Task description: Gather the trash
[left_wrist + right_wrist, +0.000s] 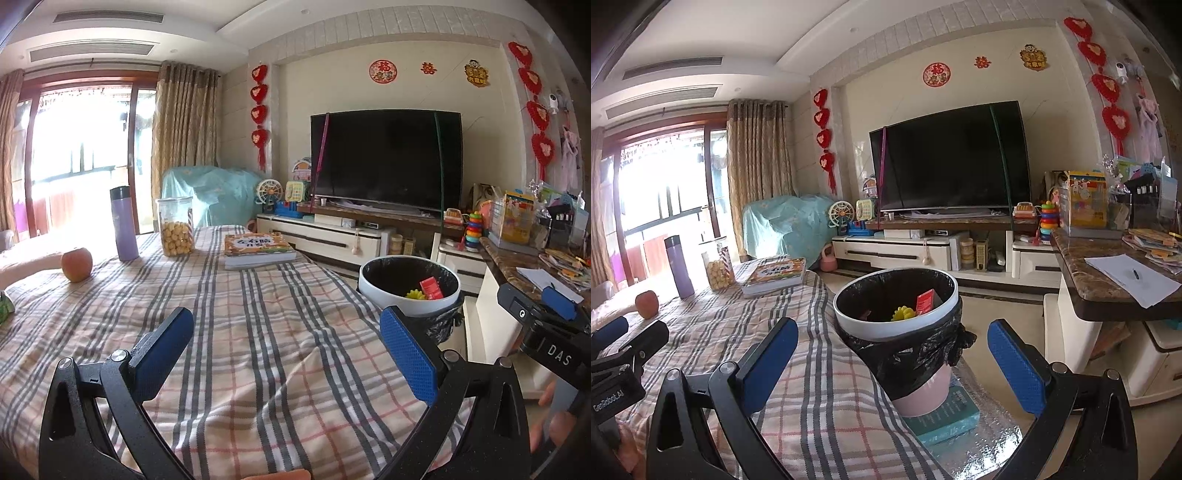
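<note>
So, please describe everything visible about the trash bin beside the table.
The trash bin is round, with a white rim ring and a pale pink body, lined by a black plastic bag folded over the outside. It stands upright on a teal box, close beside the table edge. Inside lie a red packet and a yellow item.

Home living room, television (386, 160), curtains (186, 144), toys (472, 229)

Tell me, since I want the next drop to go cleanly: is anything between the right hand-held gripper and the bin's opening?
Nothing visible. The right hand-held gripper is open and empty, and the bin stands just ahead, its mouth uncovered. Only a red packet and a yellow piece lie inside it.
</note>
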Demonstrator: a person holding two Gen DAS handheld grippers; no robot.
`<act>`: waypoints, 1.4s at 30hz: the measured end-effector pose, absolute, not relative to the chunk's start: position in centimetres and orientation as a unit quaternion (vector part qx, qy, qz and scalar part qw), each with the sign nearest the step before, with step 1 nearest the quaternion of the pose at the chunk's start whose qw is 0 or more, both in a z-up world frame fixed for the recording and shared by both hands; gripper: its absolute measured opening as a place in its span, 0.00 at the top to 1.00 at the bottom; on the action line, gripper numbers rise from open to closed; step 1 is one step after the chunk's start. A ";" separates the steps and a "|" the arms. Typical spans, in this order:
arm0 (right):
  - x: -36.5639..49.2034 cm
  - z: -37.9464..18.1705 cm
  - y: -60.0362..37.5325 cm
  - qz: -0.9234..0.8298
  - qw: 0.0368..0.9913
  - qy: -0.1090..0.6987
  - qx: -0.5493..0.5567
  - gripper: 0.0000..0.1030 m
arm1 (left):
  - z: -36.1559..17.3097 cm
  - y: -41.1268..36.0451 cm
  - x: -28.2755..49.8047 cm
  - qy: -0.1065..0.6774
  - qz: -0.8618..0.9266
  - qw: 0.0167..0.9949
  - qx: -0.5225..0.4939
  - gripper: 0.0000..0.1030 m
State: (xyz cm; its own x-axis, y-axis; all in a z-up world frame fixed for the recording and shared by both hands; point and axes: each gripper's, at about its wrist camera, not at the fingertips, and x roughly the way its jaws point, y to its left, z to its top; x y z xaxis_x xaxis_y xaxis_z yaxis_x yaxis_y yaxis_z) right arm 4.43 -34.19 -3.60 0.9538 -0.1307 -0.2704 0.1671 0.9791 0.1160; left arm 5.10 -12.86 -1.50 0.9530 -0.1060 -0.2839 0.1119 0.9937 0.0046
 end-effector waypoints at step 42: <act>4.1 -3.5 -33.3 -0.068 0.987 0.130 0.065 0.00 | -1.6 -12.9 4.8 0.139 -0.052 0.989 0.015 0.00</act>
State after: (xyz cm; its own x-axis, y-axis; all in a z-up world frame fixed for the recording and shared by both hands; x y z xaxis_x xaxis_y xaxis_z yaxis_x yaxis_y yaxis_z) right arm 4.12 -33.33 -3.52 0.9570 -0.1167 -0.2655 0.1503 0.9825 0.1100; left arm 4.83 -12.94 -1.60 0.9559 -0.0982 -0.2769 0.1068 0.9941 0.0161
